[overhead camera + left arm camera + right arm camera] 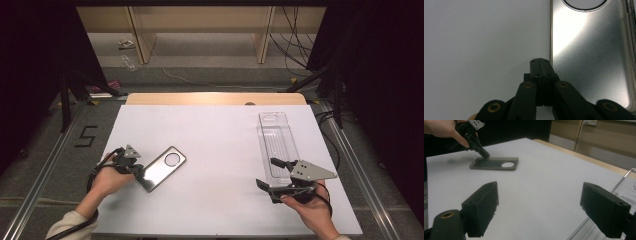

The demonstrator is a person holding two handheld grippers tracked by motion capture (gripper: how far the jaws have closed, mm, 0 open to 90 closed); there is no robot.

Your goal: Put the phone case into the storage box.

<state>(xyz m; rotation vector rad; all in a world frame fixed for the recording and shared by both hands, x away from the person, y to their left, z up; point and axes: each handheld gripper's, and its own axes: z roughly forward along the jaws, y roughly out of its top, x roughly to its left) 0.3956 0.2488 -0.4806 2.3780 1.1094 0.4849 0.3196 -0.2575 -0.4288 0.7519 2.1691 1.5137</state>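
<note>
the phone case (161,168) lies flat on the white table (215,150), toward the person's left, its round camera cut-out turned away from the hand. the left gripper (136,169) has its jaws pressed fully together with nothing between them, and its tip sits at the near edge of the case, touching it or just beside it. pushing from this spot is risky: the case looks thin and smooth, so a shove off its centre line would likely spin it rather than slide it straight, and a tip pressed too low could ride up onto the glossy face and skid. the right gripper (272,175) stands wide open at the near end of the clear plastic tray (276,142), one jaw at its edge; i judge that closing there off-square could tip or drag the light tray. the two things lie well apart, so any transfer across the bare sheet leaves room for the case to slip.
</note>
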